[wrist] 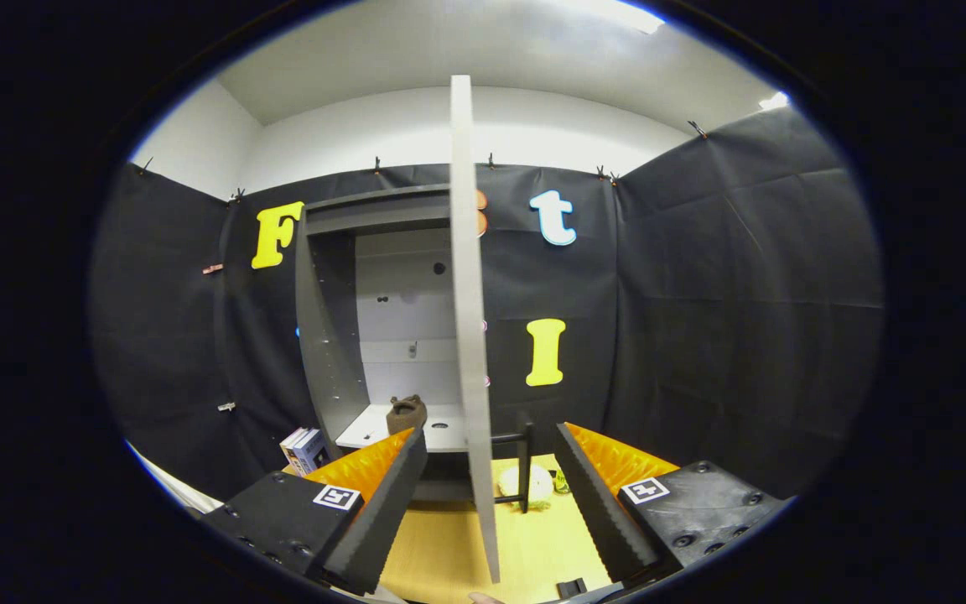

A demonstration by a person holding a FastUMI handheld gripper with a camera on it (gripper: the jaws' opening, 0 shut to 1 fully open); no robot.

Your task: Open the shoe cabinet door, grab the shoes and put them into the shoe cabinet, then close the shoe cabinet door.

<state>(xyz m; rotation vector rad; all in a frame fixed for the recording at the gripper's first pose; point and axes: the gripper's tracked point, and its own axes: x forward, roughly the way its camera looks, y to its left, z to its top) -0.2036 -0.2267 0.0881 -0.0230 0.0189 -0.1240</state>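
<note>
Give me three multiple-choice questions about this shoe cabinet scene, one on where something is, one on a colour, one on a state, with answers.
1. Where is the brown shoe?
A. on the cabinet's shelf
B. on the wooden table
C. between the tool's fingers

2. What colour are the inner faces of the fingers?
A. blue
B. orange
C. white

3. How does the shoe cabinet door stand?
A. shut
B. taken off
C. open, edge-on between the fingers

Answers: 1 A, the shoe sits inside the shoe cabinet. 2 B, orange ridged faces show on both fingers. 3 C, the door stands open and the tool is spread wide around its edge, not pressing it.
</note>
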